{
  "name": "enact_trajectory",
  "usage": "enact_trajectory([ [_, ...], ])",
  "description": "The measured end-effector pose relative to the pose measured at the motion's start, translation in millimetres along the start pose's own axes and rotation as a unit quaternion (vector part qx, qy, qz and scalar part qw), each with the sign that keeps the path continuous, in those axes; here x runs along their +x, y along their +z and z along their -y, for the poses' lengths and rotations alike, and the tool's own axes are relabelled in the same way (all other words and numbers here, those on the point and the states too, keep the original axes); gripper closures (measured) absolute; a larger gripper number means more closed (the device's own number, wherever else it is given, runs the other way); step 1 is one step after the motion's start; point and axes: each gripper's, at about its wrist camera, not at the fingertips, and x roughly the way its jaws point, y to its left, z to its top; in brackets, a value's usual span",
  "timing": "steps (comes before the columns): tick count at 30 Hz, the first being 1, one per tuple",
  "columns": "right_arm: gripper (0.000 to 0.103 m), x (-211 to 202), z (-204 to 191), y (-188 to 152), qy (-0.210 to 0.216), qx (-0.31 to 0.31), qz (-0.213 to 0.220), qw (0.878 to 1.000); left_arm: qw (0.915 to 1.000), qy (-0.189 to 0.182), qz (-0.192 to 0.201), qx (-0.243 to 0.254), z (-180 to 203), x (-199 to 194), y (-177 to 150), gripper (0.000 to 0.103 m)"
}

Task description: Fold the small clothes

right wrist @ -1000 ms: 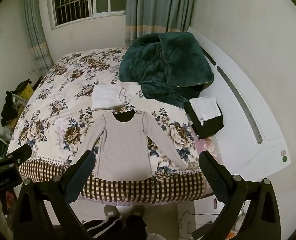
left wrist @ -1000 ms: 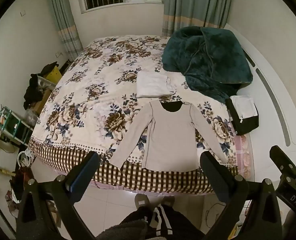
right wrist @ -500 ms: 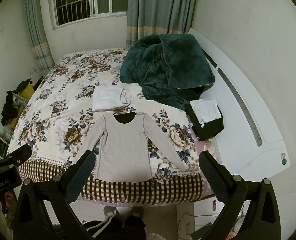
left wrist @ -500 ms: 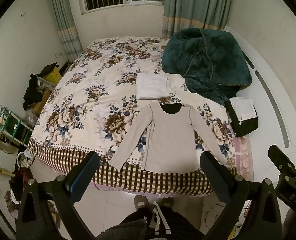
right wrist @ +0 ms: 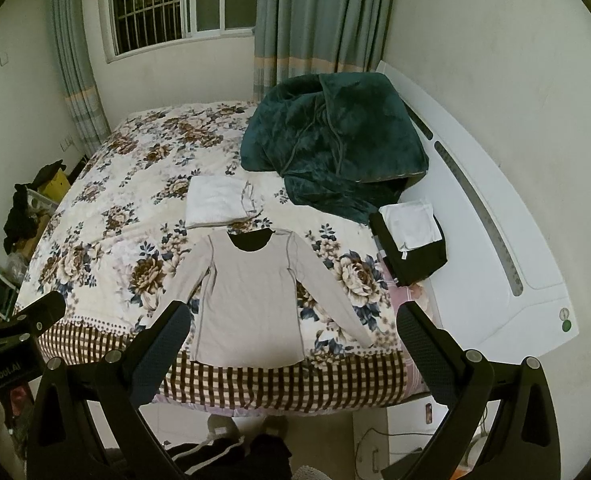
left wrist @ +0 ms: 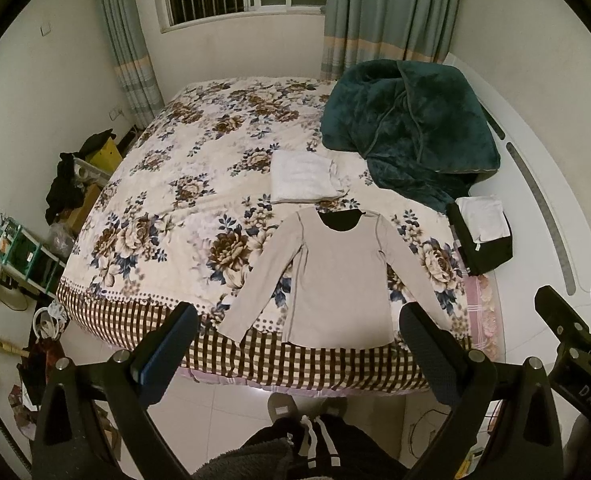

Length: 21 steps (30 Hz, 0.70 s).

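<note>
1. While both tools hang high above the bed's near edge, the grey long-sleeved top (left wrist: pixel 337 276) lies flat ahead and below, hem toward us, neckline away, long axis running straight out from the tools
2. Left tool (left wrist: pixel 295 354) gapes wide, gripping nothing; right tool (right wrist: pixel 293 354) likewise spread and empty
3. Left sleeve angles out toward the left tool's side, right sleeve toward the right's; neither tool looks clearly closer
4. Surface: floral bedspread (left wrist: pixel 183 184), soft, checked border at the edge
5. Beyond: folded white cloth (left wrist: pixel 301 178), green blanket (left wrist: pixel 407 128), window and curtains behind
</note>
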Motion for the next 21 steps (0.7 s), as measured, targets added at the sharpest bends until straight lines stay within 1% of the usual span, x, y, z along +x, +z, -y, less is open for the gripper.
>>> enact_trajectory([
  [7,0.0,-2,0,-1,0.0,-0.001,0.001,1.0,1.0,0.0,0.001,-0.001,-1,-1,0,0.0],
  [8,0.0,-3,0,1,0.0,-0.001,0.001,1.0,1.0,0.0,0.001,0.0,4,-5,9,0.0],
  [11,0.0,-1,-3,2,0.001,-0.001,0.001,1.0,1.0,0.0,0.002,-0.001,4,-5,8,0.0],
  [12,0.0,-6,-4,9,0.001,-0.003,0.002,1.0,1.0,-0.001,0.002,-0.001,4,-5,8,0.0],
  [17,0.0,-10,-5,19,0.002,-0.004,0.003,1.0,1.0,0.0,0.003,-0.001,4,-5,8,0.0],
  [21,0.0,-9,-5,15,0.002,-0.004,0.003,1.0,1.0,-0.001,0.004,-0.001,4,-5,10,0.0],
])
